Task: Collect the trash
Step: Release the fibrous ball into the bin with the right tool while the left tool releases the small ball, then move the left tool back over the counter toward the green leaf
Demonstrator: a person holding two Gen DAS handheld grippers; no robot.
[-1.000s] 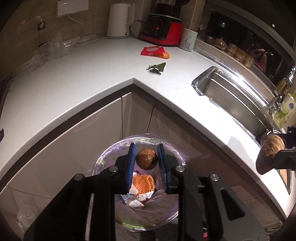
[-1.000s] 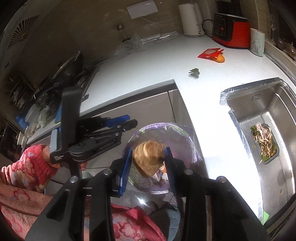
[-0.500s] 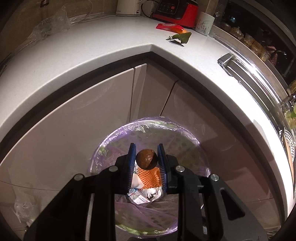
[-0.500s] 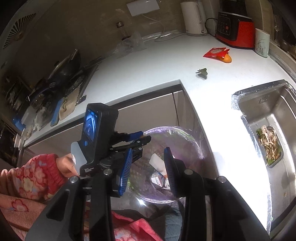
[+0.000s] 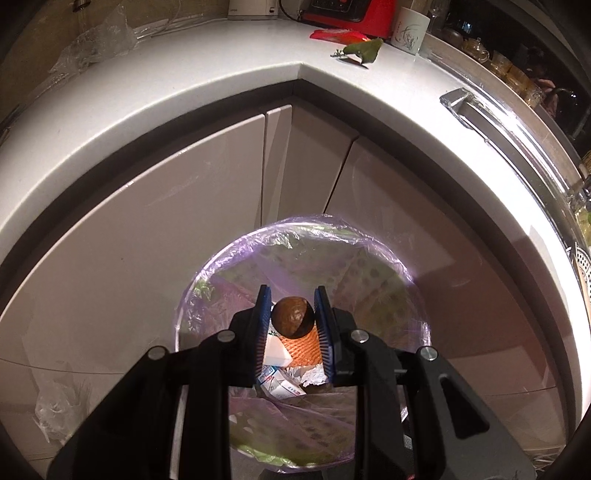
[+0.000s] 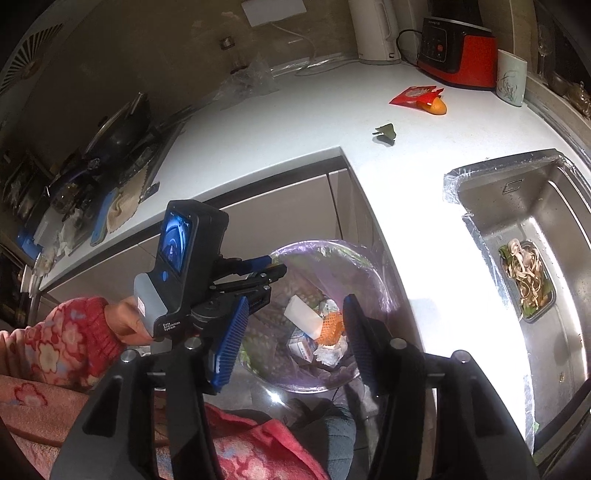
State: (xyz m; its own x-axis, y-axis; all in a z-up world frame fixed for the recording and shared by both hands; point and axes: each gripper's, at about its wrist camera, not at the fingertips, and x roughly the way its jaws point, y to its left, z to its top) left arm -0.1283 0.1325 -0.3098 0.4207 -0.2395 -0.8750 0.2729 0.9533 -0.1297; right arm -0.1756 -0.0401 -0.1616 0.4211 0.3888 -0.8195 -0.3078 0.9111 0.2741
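Note:
My left gripper is shut on a round brown pit-like piece of trash and holds it over the trash bin, which has a purple liner. The bin holds an orange foam net, a white block, cartons and foil. My right gripper is open and empty above the same bin. The left gripper's body shows in the right wrist view, reaching over the bin's rim. On the white counter lie a green leaf scrap, a red wrapper and an orange piece.
A steel sink with a tray of food scraps is to the right. A kettle, a red appliance and a cup stand at the back. Pans and cloths crowd the left counter. Cabinet doors stand behind the bin.
My right gripper let go of its brown trash, which dropped out of sight, and opened wide. My left gripper moved lower over the bin, still holding the brown piece.

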